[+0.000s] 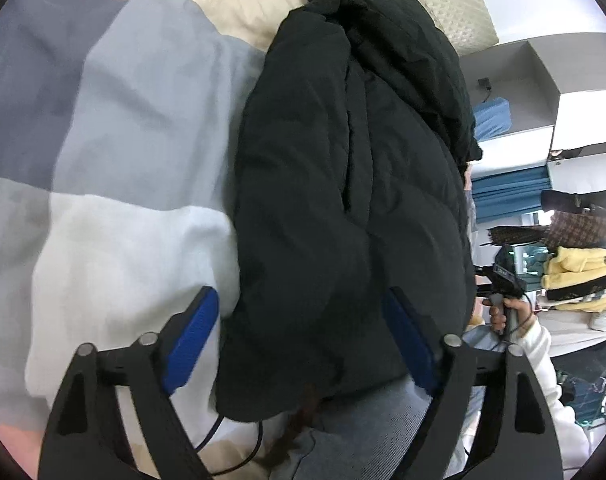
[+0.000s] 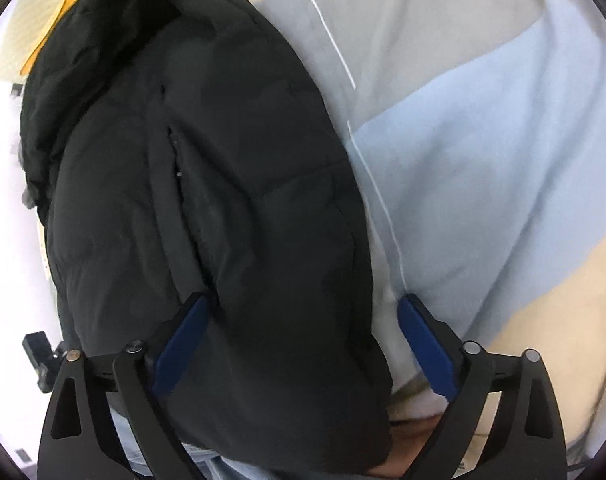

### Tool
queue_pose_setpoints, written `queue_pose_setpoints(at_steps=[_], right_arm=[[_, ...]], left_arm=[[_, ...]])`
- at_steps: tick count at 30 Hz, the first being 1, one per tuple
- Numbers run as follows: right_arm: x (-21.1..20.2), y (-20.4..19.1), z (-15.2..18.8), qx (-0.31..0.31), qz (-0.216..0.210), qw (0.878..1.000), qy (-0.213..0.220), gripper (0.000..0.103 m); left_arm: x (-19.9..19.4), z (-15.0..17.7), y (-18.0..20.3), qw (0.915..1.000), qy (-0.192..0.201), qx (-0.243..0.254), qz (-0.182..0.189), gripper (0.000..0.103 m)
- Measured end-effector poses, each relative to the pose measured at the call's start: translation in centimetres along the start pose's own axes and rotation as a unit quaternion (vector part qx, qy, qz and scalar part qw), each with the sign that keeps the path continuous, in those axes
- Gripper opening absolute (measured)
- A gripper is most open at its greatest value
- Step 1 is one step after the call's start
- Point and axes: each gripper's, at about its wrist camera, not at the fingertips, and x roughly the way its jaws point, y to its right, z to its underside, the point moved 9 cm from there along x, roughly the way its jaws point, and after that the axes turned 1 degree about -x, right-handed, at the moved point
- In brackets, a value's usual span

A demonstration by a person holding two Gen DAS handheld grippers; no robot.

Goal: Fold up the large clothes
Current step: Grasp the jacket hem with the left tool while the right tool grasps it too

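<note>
Left wrist view: a black padded puffer jacket (image 1: 343,200) lies lengthwise on a bed with a checked grey, white and pink duvet (image 1: 115,128). The left gripper (image 1: 303,340) hangs over its near end, jaws wide, blue pads either side of the fabric, gripping nothing

Right wrist view: the right gripper (image 2: 307,344) spreads its jaws wide over the jacket's near edge (image 2: 223,200), 1 pad above the jacket, the other above the duvet (image 2: 483,140)

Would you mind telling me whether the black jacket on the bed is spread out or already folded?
Folded lengthwise: the black jacket lies as a narrow, bulky bundle on the checked bedcover, no sleeves sticking out.
</note>
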Motion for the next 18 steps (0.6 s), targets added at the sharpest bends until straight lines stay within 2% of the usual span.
queue_pose_setpoints(at_steps=[2,4,5,7,9,11,13,15,18], right_arm=[[0.2,-0.8,0.0,-0.012,-0.021,1.0,-0.007,0.101],[0.1,-2.9,0.4,-0.045,-0.074,0.996,-0.011,0.101],[-0.1,-3.6,0.6,-0.059,-0.085,0.995,-0.008,0.101],[-1.2,-5.6,1.1,-0.098,-0.123,0.988,0.005,0.101],[-2.1,-7.2,1.4,-0.12,-0.171,0.978,0.021,0.101],[-2.9,-8.1,1.5,-0.132,-0.201,0.97,0.034,0.101],[-2.7,-7.8,1.3,-0.133,-0.191,0.972,0.036,0.101],[-1.4,-6.4,1.0,-0.13,-0.132,0.982,0.026,0.099],[0.2,-4.9,0.8,-0.108,-0.085,0.99,0.011,0.099]], left_arm=[[0.5,0.0,-0.3,0.9999,-0.008,-0.001,0.007,0.082],[0.9,0.1,-0.3,0.9997,-0.015,0.007,0.016,0.077],[1.1,0.1,-0.1,0.9995,-0.016,0.013,0.024,0.075],[0.7,0.0,1.1,0.9982,-0.006,0.029,0.052,0.066],[0.5,0.0,2.6,0.9955,-0.001,0.048,0.082,0.066],[0.5,0.0,3.4,0.9938,-0.002,0.066,0.089,0.065],[0.4,-0.3,3.6,0.9928,-0.004,0.06,0.103,0.065],[1.0,-0.6,3.7,0.9923,-0.012,0.055,0.11,0.065],[3.0,-0.3,3.7,0.9926,-0.057,0.049,0.095,0.065]])
